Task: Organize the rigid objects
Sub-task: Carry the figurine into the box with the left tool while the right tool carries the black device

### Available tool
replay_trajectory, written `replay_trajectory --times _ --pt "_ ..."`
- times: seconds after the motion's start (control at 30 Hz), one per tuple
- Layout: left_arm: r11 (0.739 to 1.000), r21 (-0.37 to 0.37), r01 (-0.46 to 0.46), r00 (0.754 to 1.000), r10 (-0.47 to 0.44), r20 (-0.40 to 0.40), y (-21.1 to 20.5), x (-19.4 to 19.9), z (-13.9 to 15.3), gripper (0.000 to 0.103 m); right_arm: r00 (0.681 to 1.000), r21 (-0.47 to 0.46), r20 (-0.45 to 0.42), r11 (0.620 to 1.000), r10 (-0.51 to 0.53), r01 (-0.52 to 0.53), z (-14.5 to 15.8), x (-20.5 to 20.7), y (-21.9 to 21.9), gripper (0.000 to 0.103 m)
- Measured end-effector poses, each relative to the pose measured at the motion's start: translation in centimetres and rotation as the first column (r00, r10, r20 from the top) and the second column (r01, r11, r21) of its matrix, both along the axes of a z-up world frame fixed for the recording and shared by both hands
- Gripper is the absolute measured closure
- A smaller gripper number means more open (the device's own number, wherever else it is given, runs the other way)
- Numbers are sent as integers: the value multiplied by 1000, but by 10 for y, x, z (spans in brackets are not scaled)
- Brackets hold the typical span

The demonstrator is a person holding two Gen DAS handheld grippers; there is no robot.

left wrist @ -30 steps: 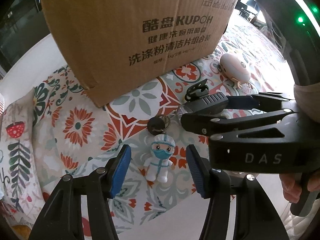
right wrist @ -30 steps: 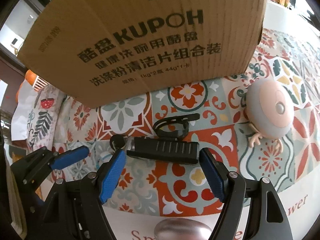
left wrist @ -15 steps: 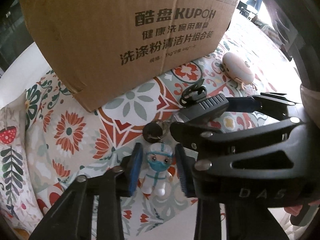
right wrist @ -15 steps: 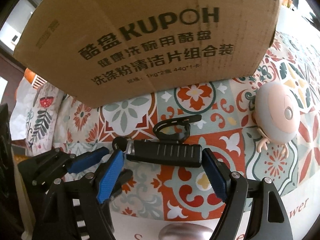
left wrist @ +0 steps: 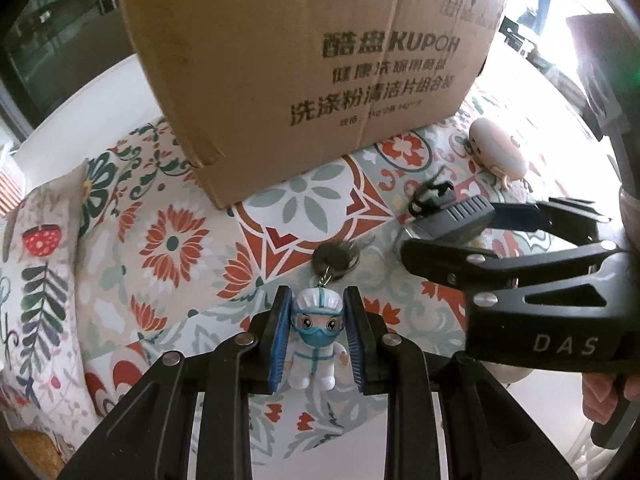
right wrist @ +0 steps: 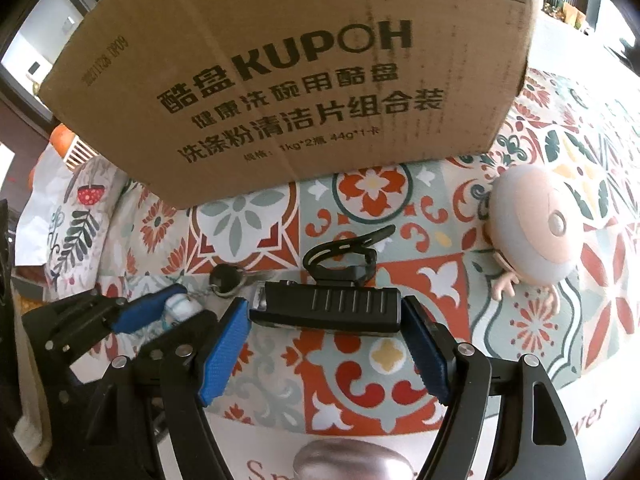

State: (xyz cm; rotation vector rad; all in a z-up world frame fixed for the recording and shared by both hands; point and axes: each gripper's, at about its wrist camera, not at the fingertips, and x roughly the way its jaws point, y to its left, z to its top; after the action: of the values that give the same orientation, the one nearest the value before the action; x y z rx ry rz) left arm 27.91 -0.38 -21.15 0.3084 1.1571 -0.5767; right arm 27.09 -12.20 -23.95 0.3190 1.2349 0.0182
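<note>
While the left gripper (left wrist: pixel 318 336) points steeply down at the patterned floral tablecloth (left wrist: pixel 168 248), its blue pads (left wrist: pixel 280 340) are clenched on the small white-suited, teal-masked figurine keychain (left wrist: pixel 318 340), pressing on the head from both sides; the figurine's dark round fob (left wrist: pixel 336 258) lies on the cloth just beyond it; the jaws have just been closing, with the figurine between them. To the right, the right gripper (right wrist: pixel 326 344) stands about half open around the black ribbed rectangular bike light (right wrist: pixel 328 306), one blue pad at each end; whether those pads actually press on it I cannot tell; the light rests on the cloth, its black strap mount (right wrist: pixel 340 254) on the far side. Farther back stands the large brown cardboard box (right wrist: pixel 280 60); right of the light lies a round pinkish-grey toy (right wrist: pixel 532 224).
</note>
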Motion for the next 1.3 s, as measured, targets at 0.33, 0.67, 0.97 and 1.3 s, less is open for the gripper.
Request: replay_trajectory --times 0.33,0.67,0.97,1.3 --pt "996 -33 -88 995 89 34 -4 -8 23 77 999 -14 35 1000 -14 15 22 -21 -22 27" --pt "981 -73 -179 979 186 87 -6 -18 53 77 995 -30 102 999 -18 21 60 -32 -50 28" --pt "969 -107 -223 959 238 152 -9 -28 88 77 984 -31 176 999 0 5 90 -38 -62 29" --pt "955 -162 -248 937 279 212 -12 -32 127 77 967 -26 255 1000 6 1 121 -38 -60 29"
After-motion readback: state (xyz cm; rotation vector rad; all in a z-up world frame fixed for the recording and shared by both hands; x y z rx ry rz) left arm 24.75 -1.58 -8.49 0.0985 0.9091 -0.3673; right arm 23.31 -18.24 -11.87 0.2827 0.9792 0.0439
